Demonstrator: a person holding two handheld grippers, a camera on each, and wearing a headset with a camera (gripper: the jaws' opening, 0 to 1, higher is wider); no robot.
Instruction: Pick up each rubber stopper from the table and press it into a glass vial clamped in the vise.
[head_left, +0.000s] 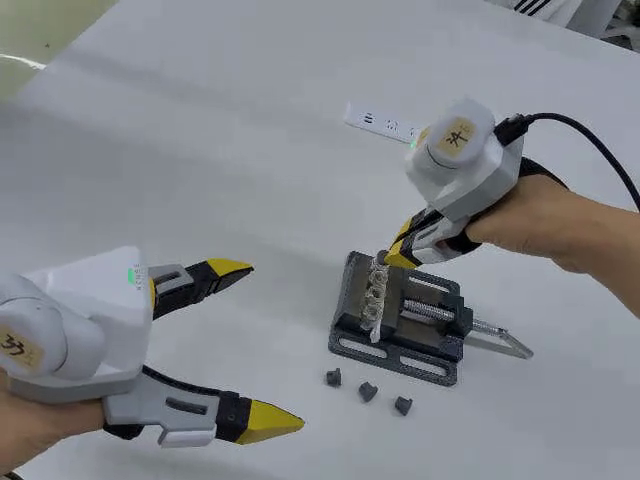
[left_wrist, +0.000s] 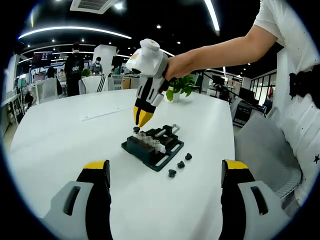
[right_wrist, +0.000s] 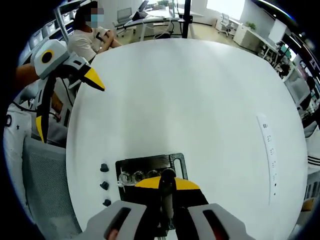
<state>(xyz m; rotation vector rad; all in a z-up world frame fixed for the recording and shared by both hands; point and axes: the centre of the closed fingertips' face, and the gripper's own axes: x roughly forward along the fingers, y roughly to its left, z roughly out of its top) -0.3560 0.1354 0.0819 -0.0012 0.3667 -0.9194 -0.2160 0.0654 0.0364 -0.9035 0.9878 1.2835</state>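
A black vise (head_left: 400, 352) on the white table clamps a row of clear glass vials (head_left: 375, 296). My right gripper (head_left: 390, 258) points down at the far end of that row, shut on a dark rubber stopper (right_wrist: 167, 178) held right at the end vial; the vials (right_wrist: 136, 176) lie beside its tips. From the left gripper view, the right gripper (left_wrist: 142, 118) sits over the vise (left_wrist: 150, 147) with the stopper (left_wrist: 136, 129) at its tip. Three loose stoppers (head_left: 368, 391) lie in front of the vise. My left gripper (head_left: 252, 345) hovers open and holds nothing, left of the vise.
A white power strip (head_left: 385, 122) lies on the table behind the vise. The vise's screw handle (head_left: 500, 342) sticks out to the right. A cable (head_left: 590, 140) trails from the right gripper. People and desks stand in the room beyond.
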